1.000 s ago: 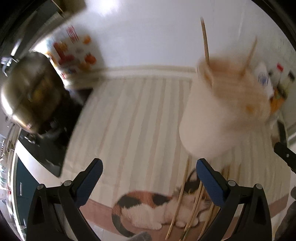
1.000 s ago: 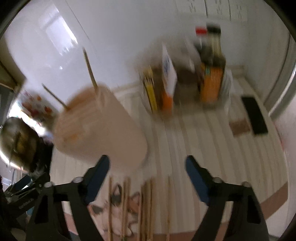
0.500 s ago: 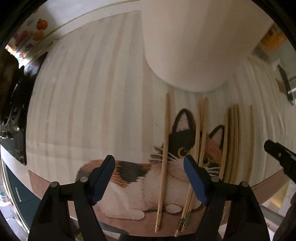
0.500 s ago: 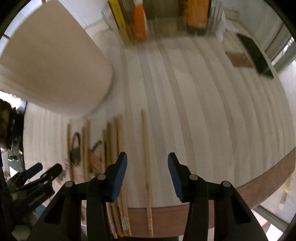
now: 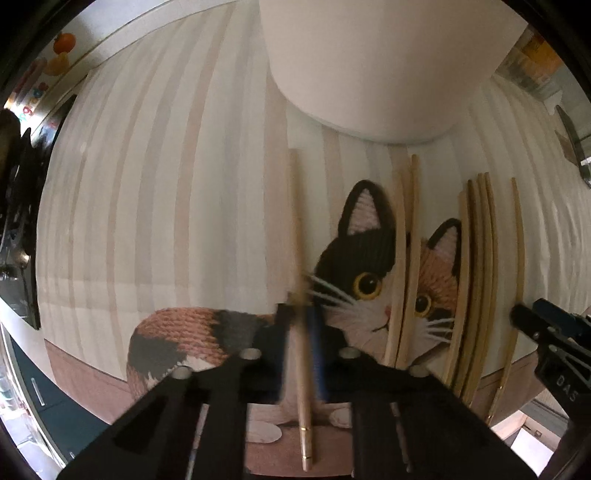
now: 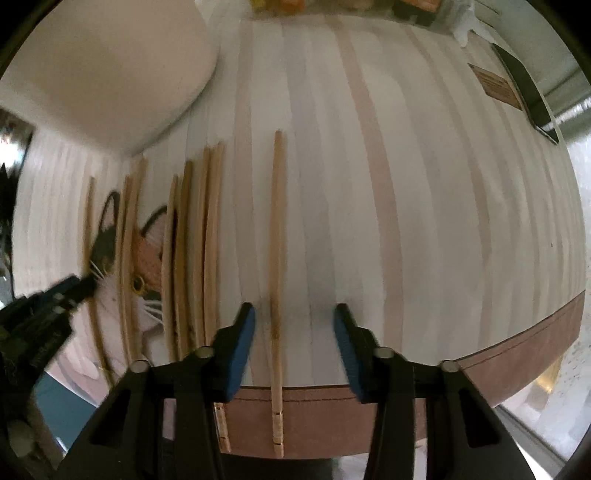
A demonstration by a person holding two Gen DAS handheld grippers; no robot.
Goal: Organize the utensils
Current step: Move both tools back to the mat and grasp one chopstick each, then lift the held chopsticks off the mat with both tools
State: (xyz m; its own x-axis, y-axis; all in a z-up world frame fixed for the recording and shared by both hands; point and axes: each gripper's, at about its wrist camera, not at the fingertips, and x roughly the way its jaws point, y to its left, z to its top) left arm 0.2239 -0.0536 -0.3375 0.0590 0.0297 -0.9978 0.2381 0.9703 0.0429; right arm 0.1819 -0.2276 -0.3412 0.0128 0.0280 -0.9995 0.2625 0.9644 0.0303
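Several wooden chopsticks lie side by side on a striped mat with a cat picture (image 5: pixel 369 288). My left gripper (image 5: pixel 300 325) is shut on the leftmost chopstick (image 5: pixel 297 229), blurred by motion. My right gripper (image 6: pixel 293 332) is open and straddles the rightmost chopstick (image 6: pixel 277 229), which lies alone on the mat. A cream cylindrical holder (image 5: pixel 373 62) stands just behind the chopsticks; it also shows in the right wrist view (image 6: pixel 107 70). The remaining chopsticks (image 5: pixel 476 266) lie between the two grippers.
A rack of bottles and packets (image 6: pixel 332 5) stands at the back. A dark flat object (image 6: pixel 524 88) and a small brown card (image 6: pixel 498 86) lie at the right. A stove area (image 5: pixel 18 206) is at the left. The mat's brown front edge (image 6: pixel 517 350) runs near both grippers.
Both grippers have dropped low over the mat. The left gripper has closed from open onto the leftmost chopstick. The right gripper has come down around the rightmost chopstick, still open.
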